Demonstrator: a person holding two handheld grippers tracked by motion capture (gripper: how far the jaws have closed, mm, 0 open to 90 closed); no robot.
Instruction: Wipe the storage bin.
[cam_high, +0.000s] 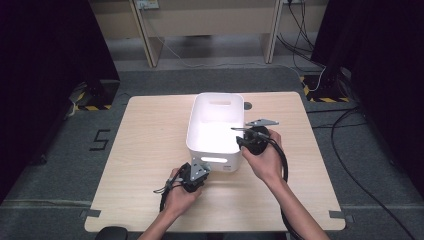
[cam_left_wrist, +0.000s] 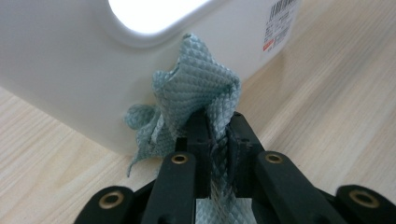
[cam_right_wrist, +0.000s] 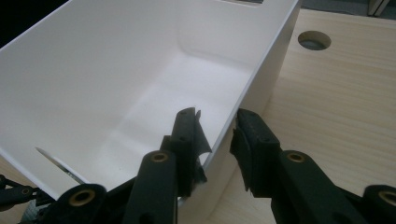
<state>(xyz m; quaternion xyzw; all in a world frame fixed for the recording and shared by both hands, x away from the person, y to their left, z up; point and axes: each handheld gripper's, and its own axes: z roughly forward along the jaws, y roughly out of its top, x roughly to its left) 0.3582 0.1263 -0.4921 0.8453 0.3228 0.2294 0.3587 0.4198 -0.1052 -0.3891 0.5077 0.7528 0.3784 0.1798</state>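
The left gripper (cam_left_wrist: 215, 133) has its jaws clamped on a grey-green cloth (cam_left_wrist: 196, 100), which bunches up above the fingertips and presses against the outer near wall of the white bin (cam_left_wrist: 60, 70), just under the handle slot. Seen from above, that gripper (cam_high: 196, 172) sits at the bin's near end, toward the table's (cam_high: 145, 145) near edge. The right gripper (cam_right_wrist: 217, 137) stands with its jaws apart, straddling the bin's right rim (cam_right_wrist: 266, 60) — one jaw inside, one outside — but not yet pinching it.

To do this step well, I would judge that the right jaws should close firmly on the rim first, so the bin cannot slide or tip. Then the left should lift the cloth clear above the near rim before moving forward — dragging it up the wall risks snagging it in the handle slot. Carry it over the bin's empty floor (cam_right_wrist: 154, 107), lower it, and only then let go, so no loose corner hangs over the rim.
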